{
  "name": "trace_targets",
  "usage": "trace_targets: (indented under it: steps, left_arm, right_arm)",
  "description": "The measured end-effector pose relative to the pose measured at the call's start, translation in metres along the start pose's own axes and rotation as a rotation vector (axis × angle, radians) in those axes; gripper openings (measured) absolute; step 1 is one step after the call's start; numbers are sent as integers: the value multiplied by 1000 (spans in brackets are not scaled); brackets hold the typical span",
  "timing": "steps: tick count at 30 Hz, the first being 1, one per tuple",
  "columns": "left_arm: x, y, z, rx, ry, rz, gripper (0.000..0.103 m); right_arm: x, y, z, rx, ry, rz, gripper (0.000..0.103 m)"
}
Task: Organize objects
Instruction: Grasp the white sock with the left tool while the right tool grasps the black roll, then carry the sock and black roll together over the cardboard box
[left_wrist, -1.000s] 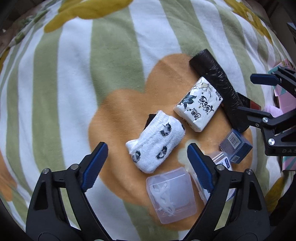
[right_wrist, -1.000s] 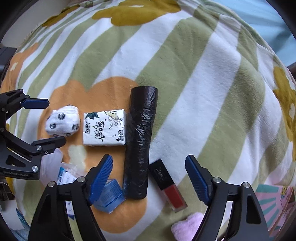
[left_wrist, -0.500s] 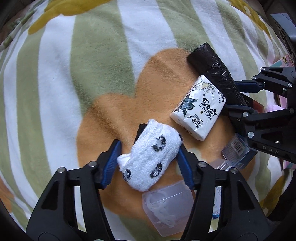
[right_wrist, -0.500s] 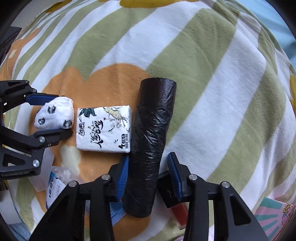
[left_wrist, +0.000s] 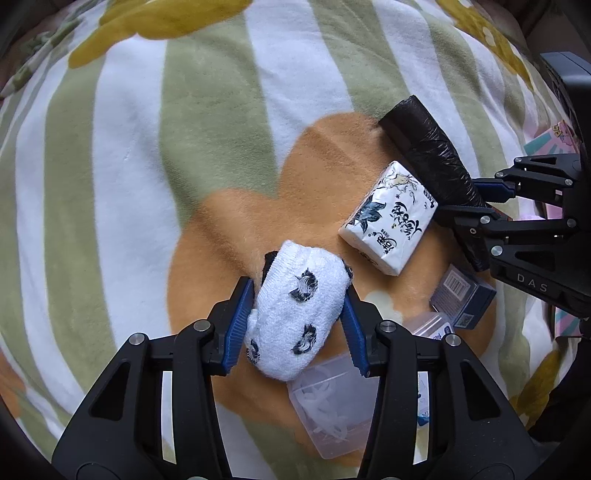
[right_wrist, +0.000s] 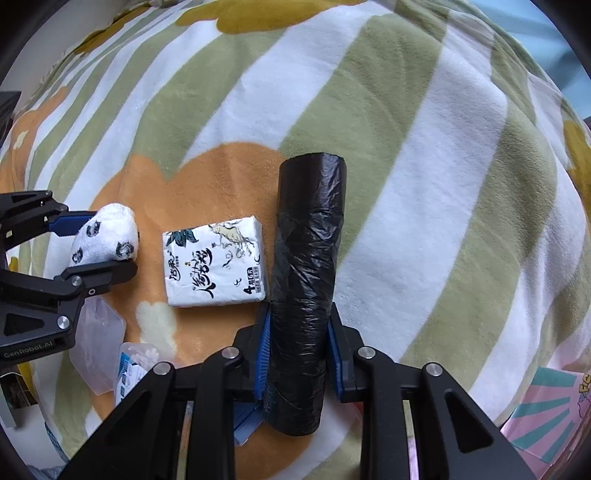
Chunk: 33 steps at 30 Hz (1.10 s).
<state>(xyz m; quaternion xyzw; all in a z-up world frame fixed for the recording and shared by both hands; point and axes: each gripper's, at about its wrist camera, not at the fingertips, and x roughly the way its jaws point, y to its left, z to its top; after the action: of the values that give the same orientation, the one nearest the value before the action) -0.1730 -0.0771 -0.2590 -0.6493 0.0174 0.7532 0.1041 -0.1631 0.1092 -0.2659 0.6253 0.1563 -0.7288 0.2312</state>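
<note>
My left gripper is shut on a rolled white sock with dark prints, which rests on the striped blanket. My right gripper is shut on a black roll of bin bags, clamping its near half. The sock and the left gripper also show at the left of the right wrist view. The bag roll and the right gripper show at the right of the left wrist view. A white tissue pack lies between sock and roll.
A clear plastic box lies just below the sock. A small blue carton and a clear tub with a blue label lie to the right. A pink and teal printed packet is at the lower right.
Both grippers moved forward and closed: the left around the sock, the right around the black bag roll. Both were open and empty a second ago.
</note>
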Motion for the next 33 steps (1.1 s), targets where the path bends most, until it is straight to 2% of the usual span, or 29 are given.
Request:
trace_targets:
  steps: [9,11,14,15,16,17,18,19,21,22,24,25,33]
  left_arm:
    - [-37,6,-8,-34,-35,-9,43]
    - [-50,-2,-23,-46,-54,-15,43]
    - [-73,0,-21,-68,-90,-15,43]
    - [-79,-2,-15,-72,-102,-10,43]
    - [-86,-8,-14,-74,-117,-4,43]
    - [-93,-17,-11,-75,-135,4,43]
    - [-105,-17,-12,-75,-151,11,43]
    - [-117,-19,-14,-75,-168,20,43]
    - [-141,-22,-20,-79,-197,32,43]
    - [-151,-26,-22,-83,-209,35,43]
    - [-169,-32,-28,-92,-233,42,43]
    - [-179,-34,-32,-100,-243,40,43]
    - [-233,-61,-68,-181,-297,47,43]
  right_arm:
    - [-46,-17,-54,46,-43,3,24]
    - [-63,-20,-70,59,-55,0,24]
    - [-96,-25,-99,85,-78,-11,24]
    - [-108,-28,-89,94,-82,-16,24]
    - [-114,-23,-100,106,-90,-21,24]
    - [-126,-24,-96,122,-99,-25,24]
    - [-130,-16,-70,134,-106,-28,24]
    - [-143,-17,-59,153,-116,-30,24]
    - [-139,19,2,179,-132,-42,24]
    - [-154,19,-7,195,-147,-48,24]
    - [-161,35,1,217,-171,-52,24]
    - [-160,43,29,224,-178,-55,24]
    - [-220,62,-8,293,-233,-62,24]
